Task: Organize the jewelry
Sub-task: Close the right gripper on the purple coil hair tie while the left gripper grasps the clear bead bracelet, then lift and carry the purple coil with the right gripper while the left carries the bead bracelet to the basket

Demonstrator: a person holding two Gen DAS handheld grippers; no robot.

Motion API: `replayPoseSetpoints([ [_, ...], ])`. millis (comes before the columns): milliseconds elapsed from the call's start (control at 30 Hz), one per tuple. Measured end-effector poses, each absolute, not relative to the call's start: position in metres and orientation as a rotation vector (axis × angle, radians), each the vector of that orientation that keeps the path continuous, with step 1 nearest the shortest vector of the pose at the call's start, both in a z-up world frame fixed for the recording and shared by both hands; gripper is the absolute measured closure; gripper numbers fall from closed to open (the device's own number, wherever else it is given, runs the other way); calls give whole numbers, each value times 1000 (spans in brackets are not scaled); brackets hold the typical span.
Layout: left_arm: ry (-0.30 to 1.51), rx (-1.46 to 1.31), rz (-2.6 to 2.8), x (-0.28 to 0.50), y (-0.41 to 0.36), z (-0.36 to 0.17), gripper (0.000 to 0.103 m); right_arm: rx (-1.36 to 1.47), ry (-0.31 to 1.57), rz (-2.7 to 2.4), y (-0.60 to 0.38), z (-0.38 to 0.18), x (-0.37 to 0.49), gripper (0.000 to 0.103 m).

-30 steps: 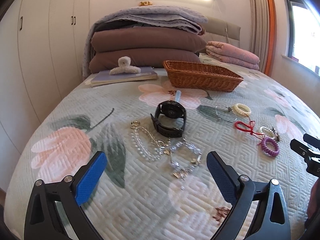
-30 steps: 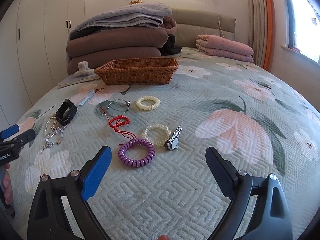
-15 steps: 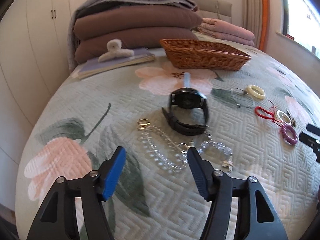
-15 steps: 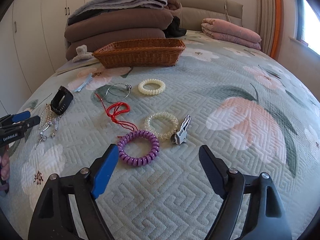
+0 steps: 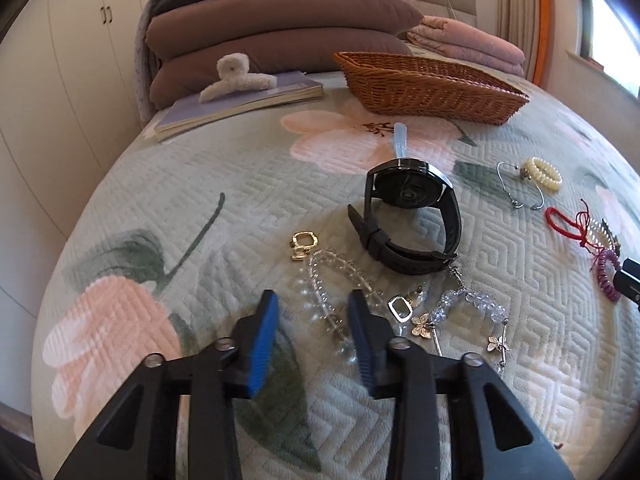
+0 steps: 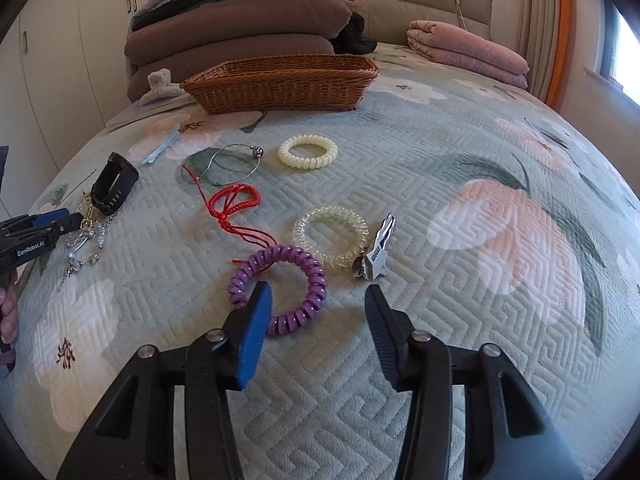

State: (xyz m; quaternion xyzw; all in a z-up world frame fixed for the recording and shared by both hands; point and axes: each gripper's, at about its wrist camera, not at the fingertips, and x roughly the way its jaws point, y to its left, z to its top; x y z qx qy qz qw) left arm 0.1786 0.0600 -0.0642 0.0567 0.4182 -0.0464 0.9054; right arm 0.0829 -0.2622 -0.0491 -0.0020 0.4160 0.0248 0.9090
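Your left tool (image 5: 313, 322) is closing astride the clear beads (image 5: 332, 292), your right tool (image 6: 316, 312) narrowing over the purple coil (image 6: 280, 284), both unpinched, to lift for the basket (image 6: 280, 80).

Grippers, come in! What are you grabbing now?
Left gripper closing around clear bead bracelet. Right gripper closing over purple coil band. Nothing lifted. Basket path unblocked.

Quilted matt cloth bedspread (image 6: 400, 168); woven wicker basket (image 6: 280, 84); glossy plastic purple coil band (image 6: 296, 280); clear glass-like bead bracelet (image 5: 332, 292).
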Motion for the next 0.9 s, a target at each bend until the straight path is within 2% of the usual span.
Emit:
replayPoseSetpoints([
  [133, 862, 119, -102, 180, 58, -64, 92, -9, 867, 61, -260, -50, 86, 63],
  [167, 861, 115, -104, 179, 58, -64, 95, -8, 871, 62, -260, -51, 87, 65],
  [233, 860, 109, -104, 179, 58, -64, 96, -19, 874, 51, -259, -52, 89, 80],
  [400, 857, 83, -99, 178, 59, -63, 96, -17, 875, 46, -260, -53, 91, 89],
  [900, 781, 82, -142, 145, 30, -42, 96, -16, 797, 113, -257, -30, 95, 91],
])
